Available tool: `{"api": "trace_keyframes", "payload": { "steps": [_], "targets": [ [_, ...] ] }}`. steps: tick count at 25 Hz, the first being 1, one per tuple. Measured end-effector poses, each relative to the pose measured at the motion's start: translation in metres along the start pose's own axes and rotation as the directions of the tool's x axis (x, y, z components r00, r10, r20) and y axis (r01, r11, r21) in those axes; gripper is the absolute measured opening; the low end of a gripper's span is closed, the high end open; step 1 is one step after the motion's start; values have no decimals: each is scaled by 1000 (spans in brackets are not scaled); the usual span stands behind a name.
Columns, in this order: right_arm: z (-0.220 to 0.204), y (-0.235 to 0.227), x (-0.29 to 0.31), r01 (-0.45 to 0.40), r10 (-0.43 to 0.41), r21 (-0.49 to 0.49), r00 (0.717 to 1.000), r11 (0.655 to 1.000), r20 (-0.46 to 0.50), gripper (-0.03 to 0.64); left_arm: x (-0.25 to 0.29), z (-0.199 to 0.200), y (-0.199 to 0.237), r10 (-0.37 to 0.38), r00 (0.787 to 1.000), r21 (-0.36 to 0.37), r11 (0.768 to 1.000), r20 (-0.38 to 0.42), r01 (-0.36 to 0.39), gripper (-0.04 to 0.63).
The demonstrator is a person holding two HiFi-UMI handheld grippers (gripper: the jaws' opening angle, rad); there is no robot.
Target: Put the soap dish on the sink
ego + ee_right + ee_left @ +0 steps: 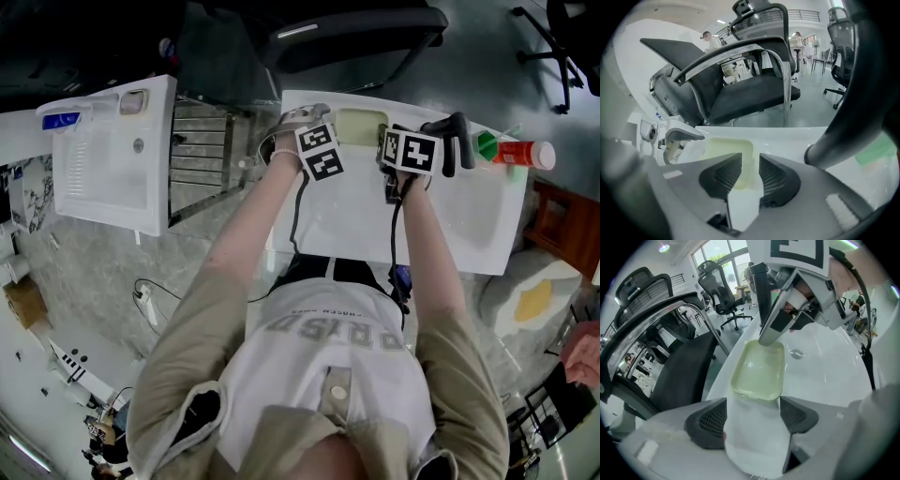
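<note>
Below the head camera, a white sink [464,220] is seen to fill the middle of the scene, with the person's forearms [251,230] stretched out over its basin; beyond its far edge a dark office chair [356,37] is parked, and well apart to the left a second white basin [103,164] is seen; the left gripper [753,404] and the right gripper [750,161] are held side by side, both pointed steeply down at the sink's far ledge; a black faucet [457,141] is mounted on that ledge, just to the right of the right gripper; the soap dish [759,369], pale yellow-green and shallow, is laid flat and open side up on the same ledge, to the left of the faucet and between the two grippers' tips; the left gripper's tongs are spread wide, the dish's near end is seen just ahead of their tips, and only bare white ledge is seen between the pads, so nothing is pinched there; the right gripper's tongs are set a little apart, the dish's side wall is seen standing in the narrow gap between the pads, and neither pad is seen pressed against it; at the sink's far right corner a bottle [520,152] in green, red and white is seen, near the faucet but apart from it; a small round drain [797,353] is set in the basin, just beyond the dish.
</note>
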State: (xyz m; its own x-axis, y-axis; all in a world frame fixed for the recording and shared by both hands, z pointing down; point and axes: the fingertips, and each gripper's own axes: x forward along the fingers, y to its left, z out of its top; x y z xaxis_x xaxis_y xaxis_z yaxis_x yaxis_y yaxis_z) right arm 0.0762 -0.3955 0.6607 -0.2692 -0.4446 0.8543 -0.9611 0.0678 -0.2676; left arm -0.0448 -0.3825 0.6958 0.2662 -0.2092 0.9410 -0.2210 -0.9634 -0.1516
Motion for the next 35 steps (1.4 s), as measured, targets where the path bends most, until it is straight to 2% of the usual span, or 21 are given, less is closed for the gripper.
{"api": "trace_keyframes", "payload": {
  "steps": [7,12,15,18,21,24,26,30,35],
  "targets": [
    [23,13,-26,-20,27,-56,993,998,116,129,-21,4,5,37,998,-27,999,58,-35,372],
    [39,25,-55,-34,50,-73,972,997,230,126,-47,6,12,93,989,-60,994,115,-87,373],
    [49,31,-79,-49,67,-66,947,997,314,126,-73,17,17,130,971,-140,985,199,-103,373],
    [59,37,-107,-57,81,-69,908,996,411,126,-102,27,23,188,940,-226,966,286,-125,373],
    [71,44,-138,-52,99,-105,854,993,511,123,-132,40,28,250,893,-299,944,374,-139,373],
    [78,50,-170,-24,107,-145,792,989,601,120,-165,51,30,314,831,-378,916,460,-137,373],
    [80,55,-193,-7,114,-164,744,986,658,120,-188,57,30,368,775,-435,891,514,-135,373],
    [80,66,-236,26,144,-209,643,978,753,120,-243,69,29,482,643,-507,846,595,-165,373],
    [71,81,-284,101,155,-245,533,964,832,120,-297,78,10,546,519,-571,811,658,-129,373]
  ]
}}
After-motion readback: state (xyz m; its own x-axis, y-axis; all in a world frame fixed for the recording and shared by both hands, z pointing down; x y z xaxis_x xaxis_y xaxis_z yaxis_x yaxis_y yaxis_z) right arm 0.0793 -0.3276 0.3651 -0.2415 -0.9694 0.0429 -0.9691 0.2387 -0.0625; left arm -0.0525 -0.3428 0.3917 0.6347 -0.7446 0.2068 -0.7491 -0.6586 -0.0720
